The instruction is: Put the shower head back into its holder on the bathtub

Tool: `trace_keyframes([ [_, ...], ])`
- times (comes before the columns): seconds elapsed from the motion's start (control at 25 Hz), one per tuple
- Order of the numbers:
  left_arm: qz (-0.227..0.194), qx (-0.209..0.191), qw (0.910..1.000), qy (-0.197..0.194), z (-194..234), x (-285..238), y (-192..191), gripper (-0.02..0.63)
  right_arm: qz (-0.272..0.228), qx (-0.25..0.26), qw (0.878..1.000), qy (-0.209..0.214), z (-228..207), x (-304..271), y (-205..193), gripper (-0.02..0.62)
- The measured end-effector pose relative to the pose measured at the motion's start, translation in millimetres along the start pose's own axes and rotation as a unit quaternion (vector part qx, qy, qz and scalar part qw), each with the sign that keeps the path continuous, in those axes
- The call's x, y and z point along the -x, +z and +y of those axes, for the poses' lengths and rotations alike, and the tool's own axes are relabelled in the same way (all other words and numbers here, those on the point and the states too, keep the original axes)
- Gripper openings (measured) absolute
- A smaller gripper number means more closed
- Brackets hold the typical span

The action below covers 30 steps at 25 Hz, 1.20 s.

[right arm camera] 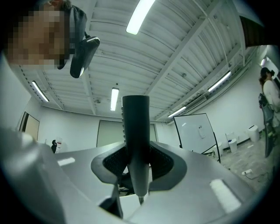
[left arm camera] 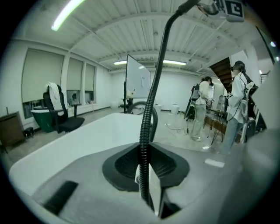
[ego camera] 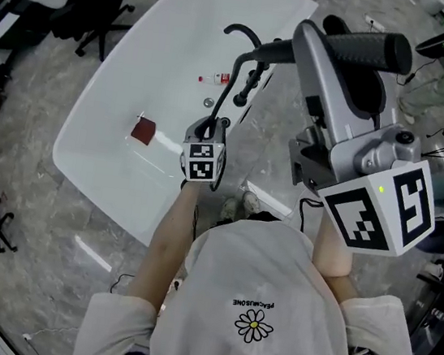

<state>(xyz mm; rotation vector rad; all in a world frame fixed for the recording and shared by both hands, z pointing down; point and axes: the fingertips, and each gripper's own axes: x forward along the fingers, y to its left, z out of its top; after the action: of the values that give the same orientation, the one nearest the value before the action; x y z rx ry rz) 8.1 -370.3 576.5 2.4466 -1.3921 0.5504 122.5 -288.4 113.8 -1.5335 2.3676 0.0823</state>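
Black and long, the shower head [ego camera: 363, 49] is clamped between the jaws of the right gripper [right arm camera: 136, 154], which holds it high beside the white bathtub [ego camera: 166, 50]. Its ribbed hose [left arm camera: 153, 87] runs down to the left gripper [ego camera: 209, 132], whose jaws press on it near the tub's rim. A black faucet [ego camera: 241, 31] stands on this rim, and a small red thing [ego camera: 143, 129] lies inside the tub.

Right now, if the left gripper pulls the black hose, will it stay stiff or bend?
Probably it bends: the ribbed hose visibly curves from the left gripper up to the shower head. Its ribs likely resist sliding between the closed jaws.
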Motion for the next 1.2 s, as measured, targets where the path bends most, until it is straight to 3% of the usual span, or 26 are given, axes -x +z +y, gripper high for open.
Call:
trace_keyframes([
  [0.24,-0.136,-0.04,0.9893,0.032,32,9,127,0.054,-0.03,-0.014,0.999,0.005,0,8,9,0.13],
  [0.44,-0.232,-0.076,0.9691,0.034,32,31,222,0.051,-0.049,-0.02,0.999,0.007,-1,8,21,0.13],
  [0.64,-0.296,-0.104,0.9487,0.038,30,44,288,0.051,-0.064,-0.018,0.998,-0.005,-11,15,27,0.13],
  [0.92,-0.402,-0.121,0.9075,0.026,19,76,395,0.049,-0.11,0.02,0.993,-0.032,-21,28,66,0.13],
  [1.08,-0.452,-0.113,0.8847,-0.023,-14,98,450,0.049,-0.14,0.048,0.987,-0.059,-31,40,90,0.13],
  [1.2,-0.491,-0.112,0.8622,-0.056,-41,119,481,0.049,-0.15,0.066,0.983,-0.083,-39,50,98,0.13],
])
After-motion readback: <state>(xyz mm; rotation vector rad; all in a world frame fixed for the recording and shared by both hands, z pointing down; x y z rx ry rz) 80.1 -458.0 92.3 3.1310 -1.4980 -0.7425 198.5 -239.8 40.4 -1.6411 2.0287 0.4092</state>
